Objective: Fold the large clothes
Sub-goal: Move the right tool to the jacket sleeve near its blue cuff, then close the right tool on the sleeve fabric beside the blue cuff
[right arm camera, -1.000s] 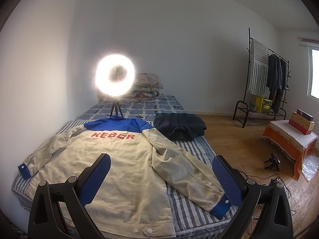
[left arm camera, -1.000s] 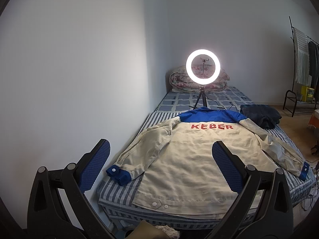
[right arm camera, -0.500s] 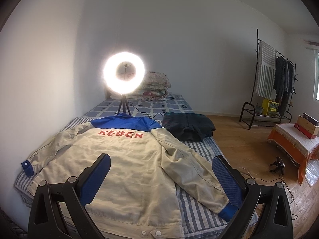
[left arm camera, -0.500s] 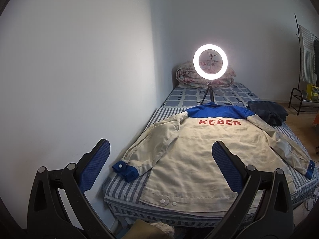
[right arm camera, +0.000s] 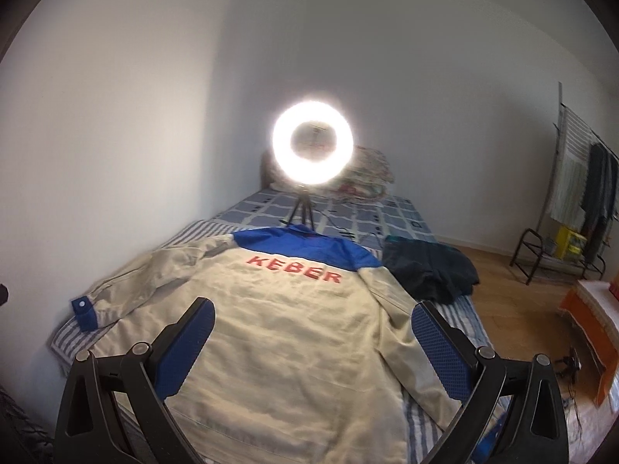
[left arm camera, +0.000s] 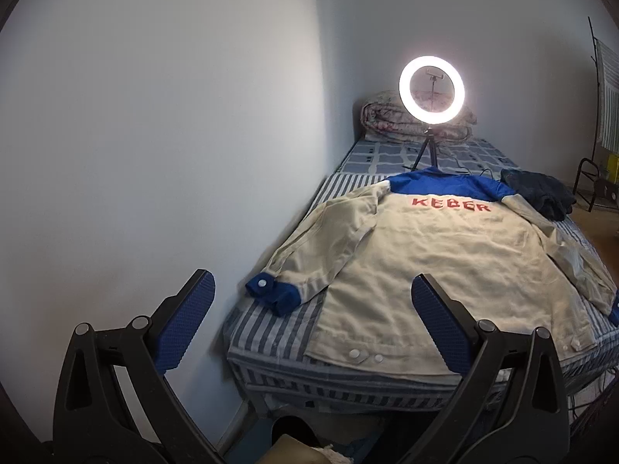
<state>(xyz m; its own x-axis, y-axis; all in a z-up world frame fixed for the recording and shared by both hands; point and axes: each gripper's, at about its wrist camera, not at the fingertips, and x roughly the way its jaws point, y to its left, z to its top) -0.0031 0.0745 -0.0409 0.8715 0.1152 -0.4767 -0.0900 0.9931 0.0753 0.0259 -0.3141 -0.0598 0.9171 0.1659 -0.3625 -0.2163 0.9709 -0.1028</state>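
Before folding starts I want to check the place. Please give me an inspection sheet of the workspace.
Surface: striped bed, against the wall.
Job's things: beige KEBER jacket spread flat, back up, sleeves out.
Clutter: dark garment beside jacket; rolled quilt; ring light on tripod.
Grippers: left gripper and right gripper open, empty, above the bed's near end.
Cables: cable behind the collar.
Surroundings: clothes rack, wooden floor.

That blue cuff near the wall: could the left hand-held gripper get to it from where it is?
Probably yes. The left hand-held gripper is open and empty, and the blue cuff lies flat on the striped bed with nothing between them. The wall close beside it leaves little room on that side.
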